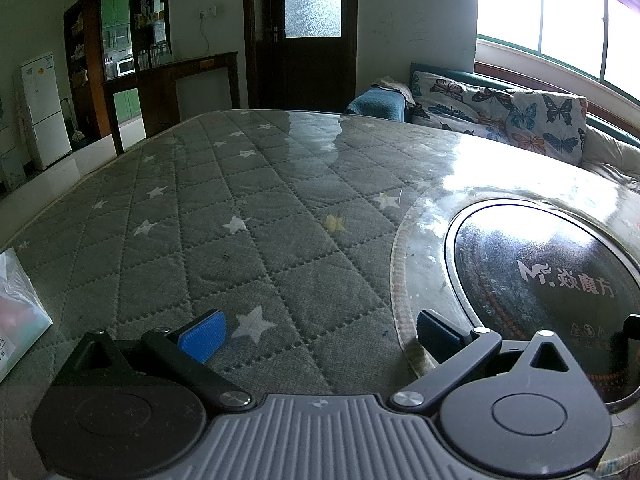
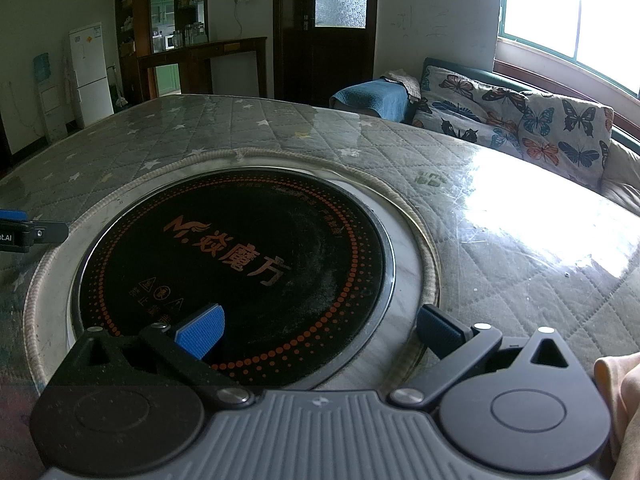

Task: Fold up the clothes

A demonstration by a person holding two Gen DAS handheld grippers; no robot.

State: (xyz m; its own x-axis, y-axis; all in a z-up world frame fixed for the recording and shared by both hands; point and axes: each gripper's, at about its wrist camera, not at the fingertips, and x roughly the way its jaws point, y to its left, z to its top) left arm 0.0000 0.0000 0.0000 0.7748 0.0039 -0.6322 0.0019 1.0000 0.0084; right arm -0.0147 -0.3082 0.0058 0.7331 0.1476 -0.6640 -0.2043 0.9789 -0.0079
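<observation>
One peach cloth (image 2: 620, 400), crumpled, bottom-right edge

left gripper (image 1: 318, 334): black linkage arms, silver screws, ribbed grey body, blue ridged pads (image 1: 204, 338)
right gripper (image 2: 318, 330): same build

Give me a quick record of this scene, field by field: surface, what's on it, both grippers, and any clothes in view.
surface: quilted star-print table cover under clear film
centre: round black cooktop set into table
left gripper: open, empty, over the cover
right gripper: open, empty, over the cooktop
clothes: peach fabric at lower right edge, not held
left edge: plastic bag
</observation>
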